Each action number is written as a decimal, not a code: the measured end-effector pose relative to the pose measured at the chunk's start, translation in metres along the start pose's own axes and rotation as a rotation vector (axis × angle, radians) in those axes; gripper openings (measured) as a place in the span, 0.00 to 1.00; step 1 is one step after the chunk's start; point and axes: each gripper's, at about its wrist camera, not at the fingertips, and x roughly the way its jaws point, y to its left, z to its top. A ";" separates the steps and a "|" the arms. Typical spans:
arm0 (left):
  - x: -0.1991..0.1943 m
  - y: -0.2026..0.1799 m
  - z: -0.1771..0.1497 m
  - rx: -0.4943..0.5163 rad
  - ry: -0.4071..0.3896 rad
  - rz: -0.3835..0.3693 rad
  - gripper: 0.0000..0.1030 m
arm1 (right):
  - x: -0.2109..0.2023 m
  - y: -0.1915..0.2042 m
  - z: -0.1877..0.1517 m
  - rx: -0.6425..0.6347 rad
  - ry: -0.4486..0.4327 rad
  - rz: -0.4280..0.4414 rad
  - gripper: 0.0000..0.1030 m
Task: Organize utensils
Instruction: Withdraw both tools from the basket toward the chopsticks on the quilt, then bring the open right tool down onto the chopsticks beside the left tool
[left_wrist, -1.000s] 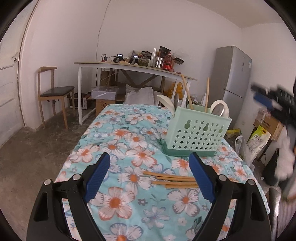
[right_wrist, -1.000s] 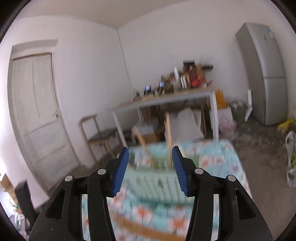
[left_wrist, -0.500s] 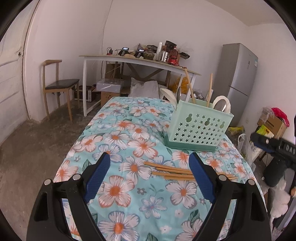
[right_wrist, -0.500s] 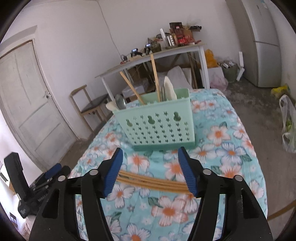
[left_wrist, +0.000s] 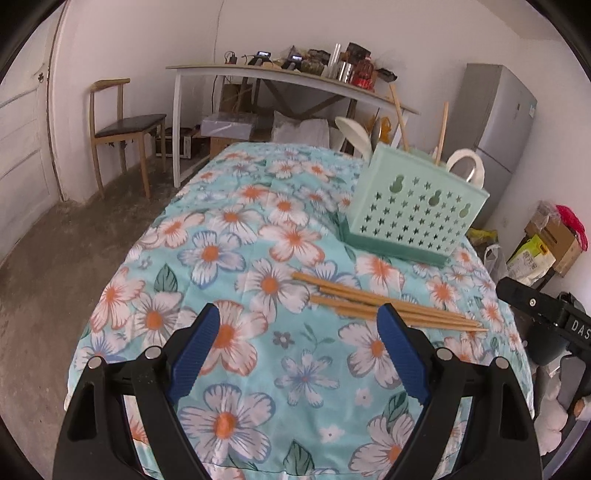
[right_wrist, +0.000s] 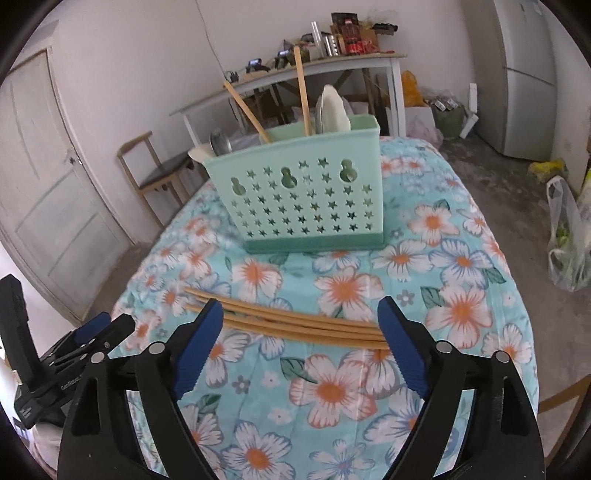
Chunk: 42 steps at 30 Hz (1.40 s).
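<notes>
Chopsticks lie mid-frame in the left wrist view, just beyond the left gripper, tilted downward, jaws wide and empty. Right wrist view: right gripper, angled downward, jaws opening, unclamped above the chopsticks; caddy upper centre.

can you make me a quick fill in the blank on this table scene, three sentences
1. The loose wooden chopsticks lie on the ____ tablecloth.
2. The pale green plastic utensil caddy has ____-shaped holes.
3. Nothing is between the fingers of the right gripper, whose jaws are ____.

Missing words: floral; star; opening
</notes>
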 end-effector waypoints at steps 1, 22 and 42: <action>0.001 -0.001 -0.001 0.008 0.001 0.003 0.82 | 0.001 0.001 -0.001 -0.008 0.003 -0.010 0.83; 0.032 -0.026 -0.019 0.027 0.082 -0.121 0.82 | 0.000 -0.008 0.008 -0.057 -0.038 -0.031 0.89; 0.049 -0.056 -0.023 0.054 0.097 -0.398 0.44 | 0.050 -0.054 0.020 -0.043 0.160 0.086 0.38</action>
